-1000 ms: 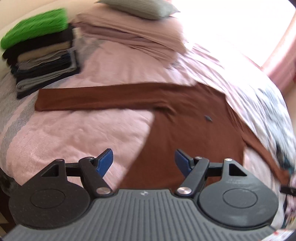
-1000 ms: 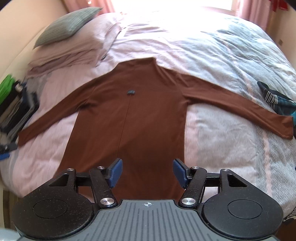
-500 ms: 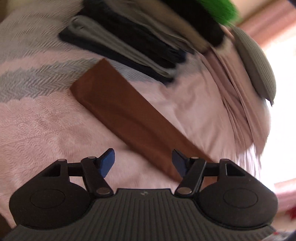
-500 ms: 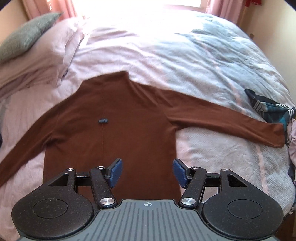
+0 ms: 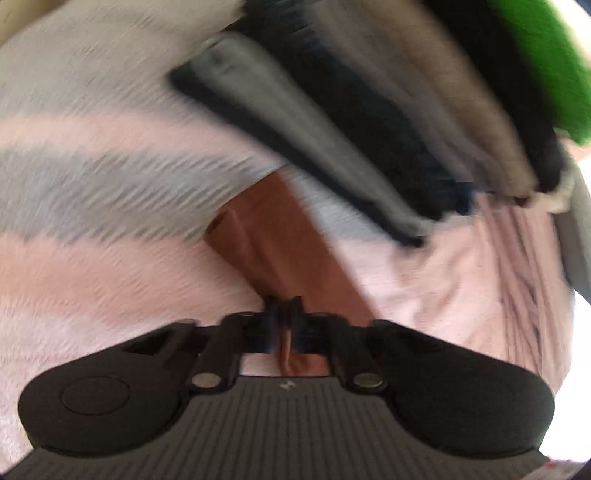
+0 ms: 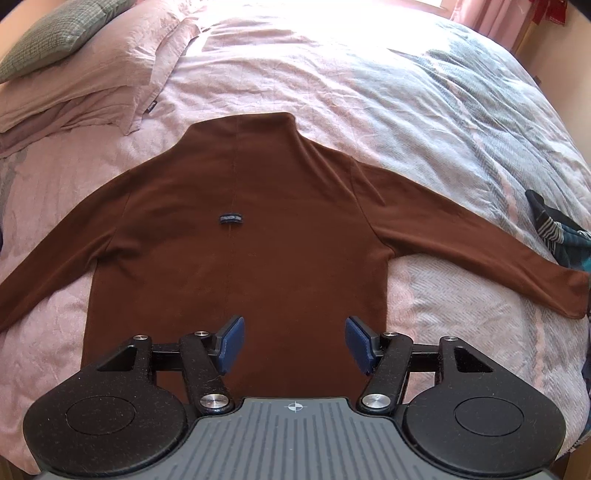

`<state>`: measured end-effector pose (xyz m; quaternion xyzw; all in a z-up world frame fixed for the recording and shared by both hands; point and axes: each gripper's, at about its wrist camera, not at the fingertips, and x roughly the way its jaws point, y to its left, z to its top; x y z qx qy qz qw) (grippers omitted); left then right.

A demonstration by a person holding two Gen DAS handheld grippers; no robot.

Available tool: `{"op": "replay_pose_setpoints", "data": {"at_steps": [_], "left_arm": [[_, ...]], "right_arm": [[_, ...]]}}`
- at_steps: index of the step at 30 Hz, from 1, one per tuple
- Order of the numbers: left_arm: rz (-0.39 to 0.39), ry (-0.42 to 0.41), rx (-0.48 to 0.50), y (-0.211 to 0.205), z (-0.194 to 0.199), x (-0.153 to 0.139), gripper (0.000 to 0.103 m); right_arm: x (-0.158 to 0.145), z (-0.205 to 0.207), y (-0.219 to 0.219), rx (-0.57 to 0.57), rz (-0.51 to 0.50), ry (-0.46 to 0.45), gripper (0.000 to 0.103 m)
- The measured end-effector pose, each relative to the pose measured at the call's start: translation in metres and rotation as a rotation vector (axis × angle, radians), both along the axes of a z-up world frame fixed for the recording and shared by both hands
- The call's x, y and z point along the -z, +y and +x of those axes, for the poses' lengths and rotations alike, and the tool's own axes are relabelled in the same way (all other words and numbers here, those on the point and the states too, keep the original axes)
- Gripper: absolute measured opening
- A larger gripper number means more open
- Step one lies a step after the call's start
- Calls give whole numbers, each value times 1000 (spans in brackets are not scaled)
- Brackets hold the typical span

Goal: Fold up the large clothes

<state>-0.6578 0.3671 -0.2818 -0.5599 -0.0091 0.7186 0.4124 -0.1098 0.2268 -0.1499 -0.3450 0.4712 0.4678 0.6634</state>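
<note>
A brown long-sleeved top [image 6: 258, 229] lies flat on the bed, back up, sleeves spread to both sides. My right gripper [image 6: 293, 345] hovers open over its lower hem area, nothing between the blue pads. In the blurred left wrist view, the end of the brown sleeve [image 5: 266, 236] runs toward me and a pinch of it sits between the fingers of my left gripper [image 5: 284, 314], which is shut on it near the cuff.
A stack of folded clothes [image 5: 388, 140] with a green item [image 5: 546, 55] on top sits just beyond the sleeve cuff. Pink pillows [image 6: 85, 85] and a grey-green cushion [image 6: 59, 33] lie at the bed's head. A striped dark garment [image 6: 557, 232] lies at the right edge.
My left gripper has moved in over the sleeve near its cuff and closed on the fabric. My right gripper has drifted a little, staying open over the body of the top.
</note>
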Motion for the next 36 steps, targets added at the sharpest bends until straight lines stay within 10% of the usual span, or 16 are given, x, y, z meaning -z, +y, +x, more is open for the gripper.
{"op": "replay_pose_setpoints", "data": {"at_steps": [7,15,18,21,29,36], "left_arm": [[312,176,436,8,133,-126,1],[641,41,1149,-64,405,-200,13],[509,8,1336,-86,473,-162,34],[320,101,1392,-101,492,-114,32],[2,422,1246,-55,402,-34,35],[-48,570,1190,-20,364,-20,46]], "right_arm": [[-1,35,-18,67,27,53,57],[-4,85,-52,122,69,100,57],[0,111,-69,174,55,98,57],[13,136,-86,232,39,113,57],[74,171,-71,304,264,431,57],[153,165,-4,473,338,648,44]]}}
